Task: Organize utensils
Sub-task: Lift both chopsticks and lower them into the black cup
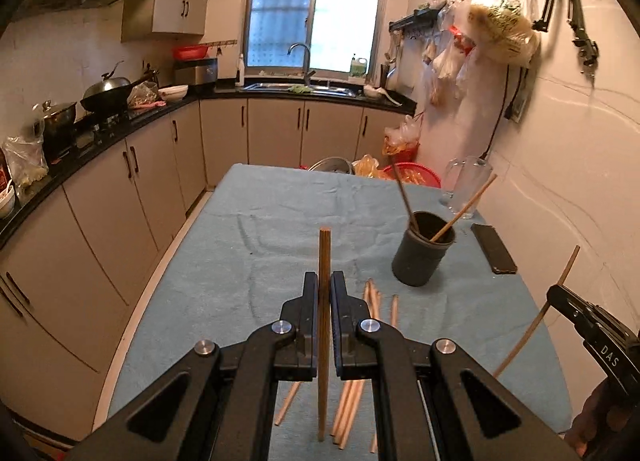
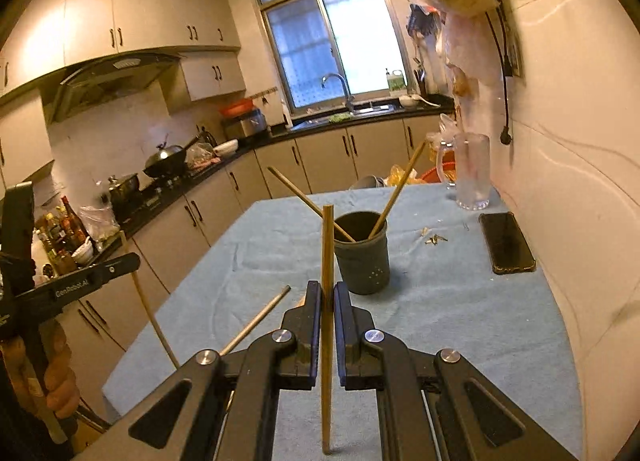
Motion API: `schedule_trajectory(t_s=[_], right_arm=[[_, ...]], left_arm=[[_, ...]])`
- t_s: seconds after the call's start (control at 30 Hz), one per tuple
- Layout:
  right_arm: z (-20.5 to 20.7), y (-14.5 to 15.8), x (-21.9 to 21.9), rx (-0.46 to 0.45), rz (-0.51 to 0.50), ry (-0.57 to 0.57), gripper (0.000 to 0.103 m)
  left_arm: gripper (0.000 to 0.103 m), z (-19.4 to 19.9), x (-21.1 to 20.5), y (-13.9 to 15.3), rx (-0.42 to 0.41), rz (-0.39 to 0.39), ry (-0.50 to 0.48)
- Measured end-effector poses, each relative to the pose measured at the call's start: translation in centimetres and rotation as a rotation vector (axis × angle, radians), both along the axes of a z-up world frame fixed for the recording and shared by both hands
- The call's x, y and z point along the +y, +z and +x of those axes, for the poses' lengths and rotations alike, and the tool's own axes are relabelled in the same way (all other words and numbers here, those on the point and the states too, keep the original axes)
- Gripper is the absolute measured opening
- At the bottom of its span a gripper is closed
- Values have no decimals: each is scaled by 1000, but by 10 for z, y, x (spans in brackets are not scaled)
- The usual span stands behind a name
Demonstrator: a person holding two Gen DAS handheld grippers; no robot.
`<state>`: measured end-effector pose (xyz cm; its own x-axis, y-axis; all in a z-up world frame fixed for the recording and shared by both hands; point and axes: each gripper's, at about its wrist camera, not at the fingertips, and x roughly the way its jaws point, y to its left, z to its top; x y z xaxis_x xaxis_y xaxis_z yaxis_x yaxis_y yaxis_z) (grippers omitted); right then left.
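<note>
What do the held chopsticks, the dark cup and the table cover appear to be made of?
Chopsticks: wood or bamboo, matte tan, faint grain. Dark cup: probably matte grey plastic, dull sheen, small holes low on the wall. Table cover: light blue fabric, soft and wrinkled.

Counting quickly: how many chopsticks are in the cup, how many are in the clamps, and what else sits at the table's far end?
Chopsticks in cup: 2
Chopsticks gripped: 2, one in left gripper, one in right gripper
Dark cup: 1
Glass mug: 1
Phone: 1
Total: 7
</note>
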<state>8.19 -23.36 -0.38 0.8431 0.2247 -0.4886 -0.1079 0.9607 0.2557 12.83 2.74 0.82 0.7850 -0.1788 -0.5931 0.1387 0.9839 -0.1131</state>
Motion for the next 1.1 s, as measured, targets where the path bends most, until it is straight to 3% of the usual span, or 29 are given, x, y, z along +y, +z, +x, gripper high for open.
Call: schedule_trajectory(t_s=[0.3, 0.57, 0.9, 1.1], right_arm=[[-14, 15, -14, -48, 48, -16, 7], [-6, 42, -33, -110, 109, -44, 7], [40, 73, -61, -193, 159, -154, 7], [75, 91, -66, -243, 174, -178, 7]], left_arm=[[6, -13, 5, 22, 3, -69, 3], [6, -3, 1, 61, -71, -165, -13], [6, 53, -36, 103, -184, -271, -31], [6, 87, -67, 110, -217, -254, -43]])
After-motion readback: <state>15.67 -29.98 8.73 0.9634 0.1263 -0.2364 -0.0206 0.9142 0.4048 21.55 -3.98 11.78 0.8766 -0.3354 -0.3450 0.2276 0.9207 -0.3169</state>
